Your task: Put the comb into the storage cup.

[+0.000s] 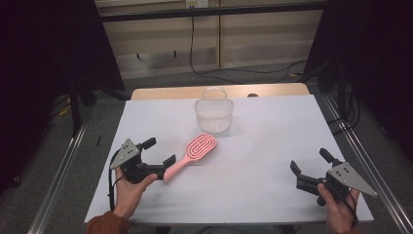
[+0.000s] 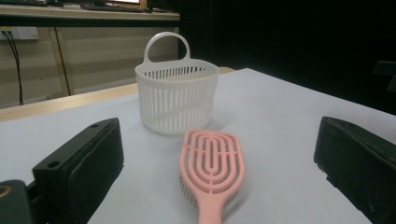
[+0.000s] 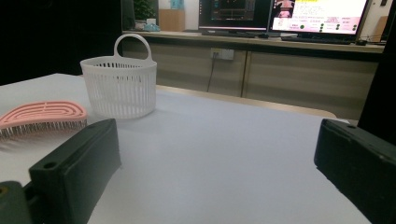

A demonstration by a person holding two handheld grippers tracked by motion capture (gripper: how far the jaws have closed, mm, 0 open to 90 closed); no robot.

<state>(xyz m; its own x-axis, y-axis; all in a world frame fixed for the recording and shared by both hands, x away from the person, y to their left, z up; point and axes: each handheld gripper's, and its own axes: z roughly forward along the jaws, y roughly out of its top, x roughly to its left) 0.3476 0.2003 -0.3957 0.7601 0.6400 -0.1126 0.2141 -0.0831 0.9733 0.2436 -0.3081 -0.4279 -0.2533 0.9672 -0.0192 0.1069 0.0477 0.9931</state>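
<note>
On the white table (image 1: 263, 146), near left of centre, a pink slotted plastic hairbrush (image 1: 192, 153) is laid bristles down, just before a white slatted plastic basket (image 1: 214, 114). It is judged light and stiff; its narrow handle is best gripped. The left gripper (image 1: 160, 152) is held with jaws apart at that handle, the right gripper (image 1: 308, 168) likewise apart.

A pink hairbrush (image 1: 192, 155) lies on the white table (image 1: 272, 146), its handle end between the spread jaws of the left gripper (image 1: 158, 152). A white slotted basket (image 1: 214, 113) stands just beyond the brush head. The right gripper (image 1: 310, 163), jaws apart, rests near the table's right edge.
</note>
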